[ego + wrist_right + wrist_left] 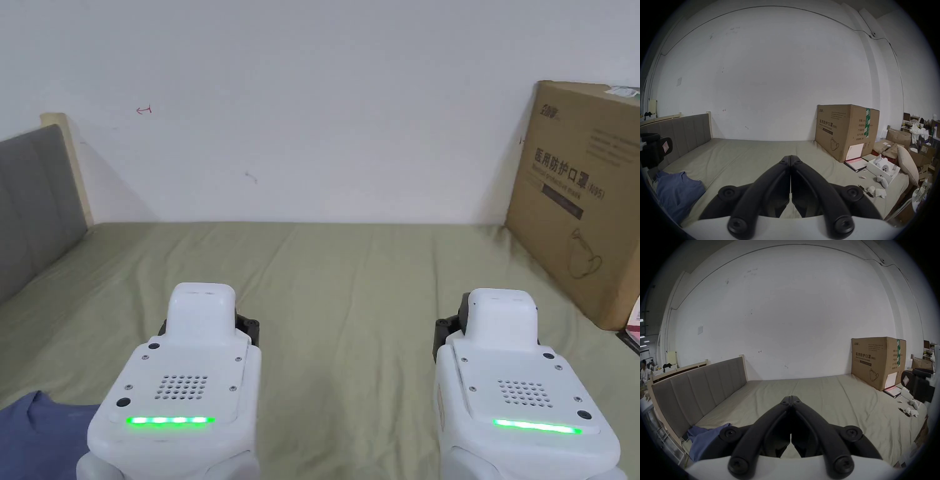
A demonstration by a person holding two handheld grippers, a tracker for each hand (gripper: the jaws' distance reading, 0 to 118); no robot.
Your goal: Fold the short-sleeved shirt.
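Shirt [677,190] first — the blue short-sleeved one lies crumpled on the olive-green bed sheet [350,294], at the near left corner of the bed, close to the grey padded headboard [700,389] that runs along the left side. From my head view just a corner of its blue cloth shows at the bottom left, beside my left gripper [791,400]. I hold that gripper above the sheet, its black jaws pressed together tip to tip with nothing between them, and the shirt sits off to its left, apart from it. My right gripper [790,159] hangs level with it, well to the right, jaws likewise closed on nothing — both white housings show a green light strip. A big cardboard box [846,129] stands on the far right of the bed against the white wall [325,106]. In front of it lie a notebook [854,154], a white tray [883,168] and scraps of paper
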